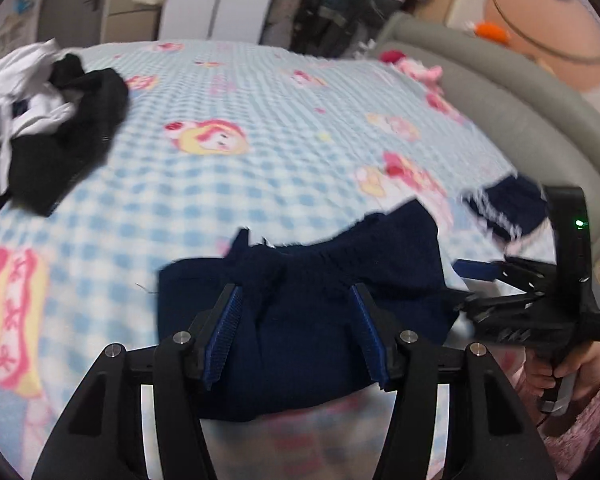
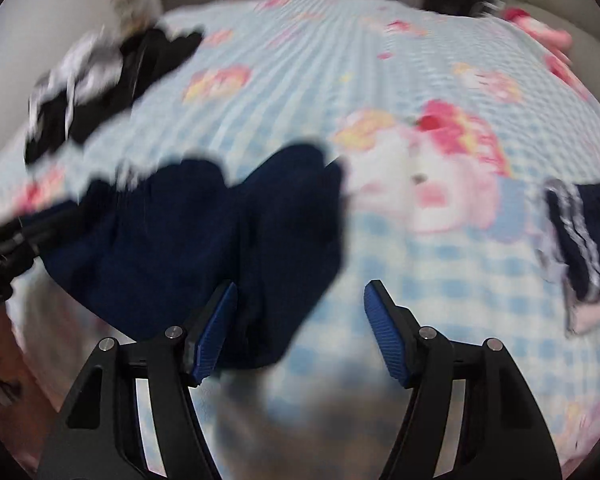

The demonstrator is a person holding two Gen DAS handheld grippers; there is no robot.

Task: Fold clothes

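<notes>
From the left wrist view I have the left gripper low over the bed, its jaws spread wide with the navy garment bunched between and beyond them; the blue pads sit on either side of the cloth, and I can't tell whether they touch it. The garment lies crumpled at the near edge of the checked bedsheet, at about 6 o'clock in this view. At 3 o'clock I see the right gripper reaching in sideways toward the garment's right edge, held by a hand wrapped around its handle in a pink fuzzy sleeve. From the right wrist view the right gripper also has its jaws spread: the left pad sits against the navy garment, the right pad over bare sheet, nothing pinched. A second navy piece with white stripes lies apart at 3 o'clock. A black-and-white clothes pile sits far off at 10 o'clock. Both views are motion-blurred.
</notes>
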